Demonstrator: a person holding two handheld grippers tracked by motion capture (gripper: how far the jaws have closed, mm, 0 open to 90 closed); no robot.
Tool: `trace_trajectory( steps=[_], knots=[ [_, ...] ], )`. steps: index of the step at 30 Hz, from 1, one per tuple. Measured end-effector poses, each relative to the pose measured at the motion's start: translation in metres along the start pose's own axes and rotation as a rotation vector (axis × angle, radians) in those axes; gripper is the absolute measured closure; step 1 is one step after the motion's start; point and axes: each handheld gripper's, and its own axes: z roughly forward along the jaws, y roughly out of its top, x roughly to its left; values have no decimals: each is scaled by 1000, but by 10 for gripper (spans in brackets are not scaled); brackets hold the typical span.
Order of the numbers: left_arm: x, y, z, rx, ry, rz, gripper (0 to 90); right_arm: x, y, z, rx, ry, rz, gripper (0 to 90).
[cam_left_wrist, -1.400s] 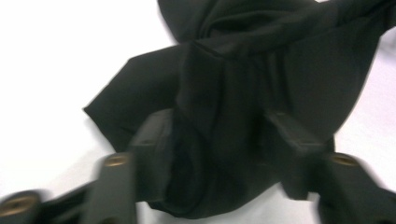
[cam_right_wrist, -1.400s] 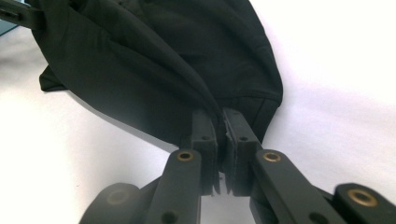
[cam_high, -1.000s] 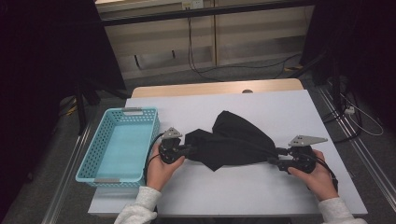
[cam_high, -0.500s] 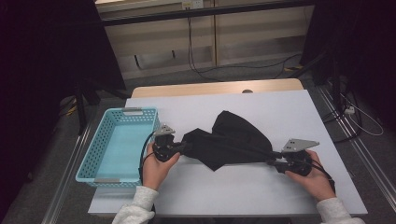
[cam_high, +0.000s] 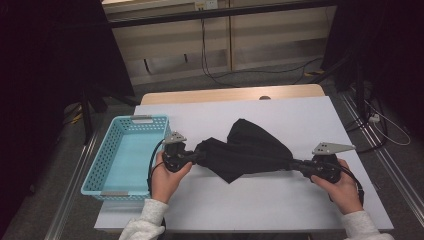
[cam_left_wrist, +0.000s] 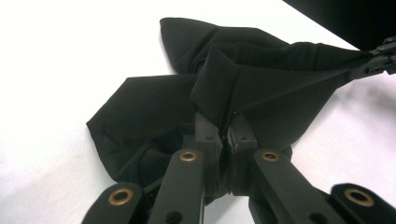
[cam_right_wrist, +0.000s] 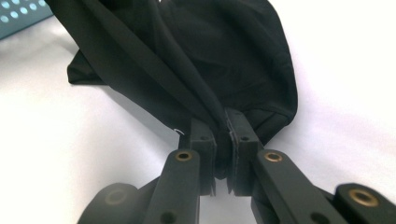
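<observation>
Black cloth (cam_high: 247, 152) is lying bunched up on the white worktop (cam_high: 280, 200), just right of the blue basket (cam_high: 125, 152), and I've got it pinched at both ends. My left tongs (cam_high: 196, 156) are clamped on the end nearest the basket; in the left gripper view you can see the pads squeezed together on a fold of fabric (cam_left_wrist: 261, 88). My right tongs (cam_high: 296, 163) have just been closing and now bite on the far end, away from the basket, with a gathered ridge of cloth (cam_right_wrist: 187, 56) running into the jaws.

So I'd say the step here is stretching it out flat between the two grips. Tip from how it looks: pull both hands apart evenly and keep them low over the worktop so the middle doesn't sag into a lump. The right bite looks like it's on several layers, so I'd go gently at first in case one layer slips free. Also keep the left hand from drifting over the basket rim, or the cloth could snag on it.
</observation>
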Motion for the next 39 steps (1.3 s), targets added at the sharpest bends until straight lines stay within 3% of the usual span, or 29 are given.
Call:
trace_trajectory(
  steps=[15,21,28,33,39],
  knots=[
    [-5,3,-8,27,-3,7,862,3,8,-5,-20,-8,14,831],
    [-4,4,-14,13,-3,-4,862,4,10,-2,-20,-5,5,831],
    [-5,4,-12,27,-5,0,862,6,9,-5,-23,-6,9,831],
    [-6,9,-14,17,-9,-3,862,7,10,-9,-34,-11,11,831],
    [-10,23,-22,-2,-17,0,862,11,24,-18,-61,-12,6,834]
  ],
)
